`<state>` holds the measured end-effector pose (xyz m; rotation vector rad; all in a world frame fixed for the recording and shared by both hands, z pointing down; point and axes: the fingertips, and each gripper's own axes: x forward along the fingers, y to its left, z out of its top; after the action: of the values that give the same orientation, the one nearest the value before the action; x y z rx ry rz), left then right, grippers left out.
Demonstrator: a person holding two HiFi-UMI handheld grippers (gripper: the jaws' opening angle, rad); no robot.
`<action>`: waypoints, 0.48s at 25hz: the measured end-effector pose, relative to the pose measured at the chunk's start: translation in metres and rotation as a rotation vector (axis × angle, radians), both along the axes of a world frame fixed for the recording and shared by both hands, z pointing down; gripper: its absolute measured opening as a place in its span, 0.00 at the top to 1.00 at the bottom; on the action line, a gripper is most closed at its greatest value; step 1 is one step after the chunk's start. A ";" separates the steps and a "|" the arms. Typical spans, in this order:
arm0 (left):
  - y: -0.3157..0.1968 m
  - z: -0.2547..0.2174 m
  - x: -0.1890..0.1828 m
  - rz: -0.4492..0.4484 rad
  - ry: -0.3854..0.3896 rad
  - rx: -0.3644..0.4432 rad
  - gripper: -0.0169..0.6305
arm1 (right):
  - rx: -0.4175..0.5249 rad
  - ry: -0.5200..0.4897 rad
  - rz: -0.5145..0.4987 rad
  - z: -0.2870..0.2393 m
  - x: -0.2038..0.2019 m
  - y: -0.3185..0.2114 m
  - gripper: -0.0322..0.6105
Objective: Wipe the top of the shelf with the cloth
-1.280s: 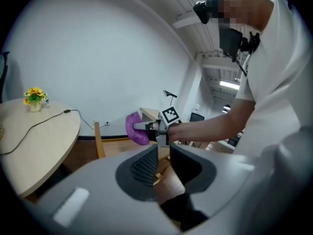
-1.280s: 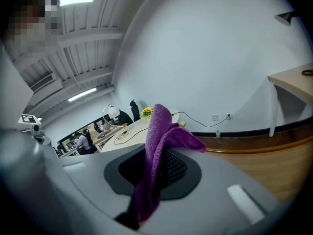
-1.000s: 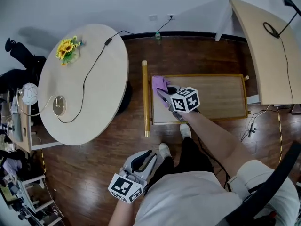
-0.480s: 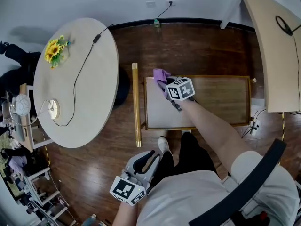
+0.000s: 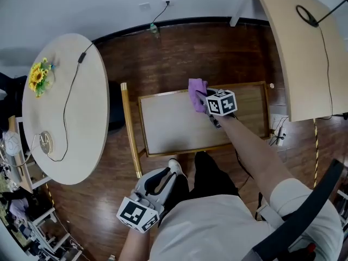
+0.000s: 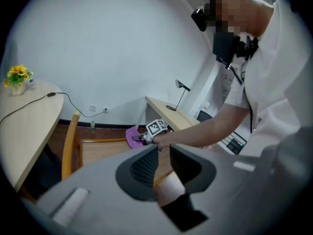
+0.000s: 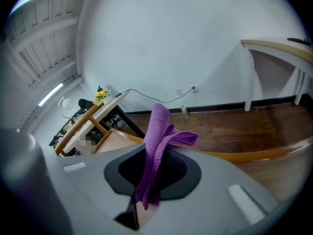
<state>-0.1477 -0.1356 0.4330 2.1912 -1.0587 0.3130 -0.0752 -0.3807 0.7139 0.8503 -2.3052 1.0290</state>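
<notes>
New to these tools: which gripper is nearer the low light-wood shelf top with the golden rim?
Right. The right gripper, shut on a purple towel cloth, is over the shelf top's far edge. The left gripper, open and empty, is off its near side.

A pale round worktop (image 5: 81, 118) fills the left of a room with a dark wooden floor (image 5: 217, 53). A bunch of yellow sunflowers (image 5: 39, 76) sits near the worktop's far edge, and a black cable (image 5: 65, 113) trails across the top towards a small round device (image 5: 43, 142). By the white wall, a small green bottle (image 5: 155, 31) stands on the floor near a wall socket (image 5: 144, 6). At right, a second pale worktop (image 5: 293, 64) carries the black ring-shaped foot of a lamp (image 5: 306, 15).
</notes>
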 end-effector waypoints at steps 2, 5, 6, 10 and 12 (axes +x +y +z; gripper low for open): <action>-0.007 0.001 0.010 0.029 0.013 0.004 0.83 | 0.002 0.036 0.048 0.002 0.045 -0.004 0.87; -0.015 0.001 0.024 0.067 0.024 0.004 0.83 | 0.009 0.090 0.115 0.001 0.109 -0.011 0.87; -0.017 0.001 0.028 0.077 0.026 0.003 0.83 | 0.009 0.109 0.137 0.002 0.130 -0.013 0.87; -0.020 0.000 0.039 0.105 0.033 0.000 0.83 | 0.011 0.190 0.211 0.002 0.207 -0.019 0.87; -0.019 0.001 0.043 0.113 0.033 -0.003 0.83 | 0.011 0.237 0.242 0.002 0.242 -0.020 0.87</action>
<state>-0.1052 -0.1550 0.4341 2.2509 -0.9175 0.3270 0.1667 -0.4007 0.7159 1.2104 -2.0469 0.9550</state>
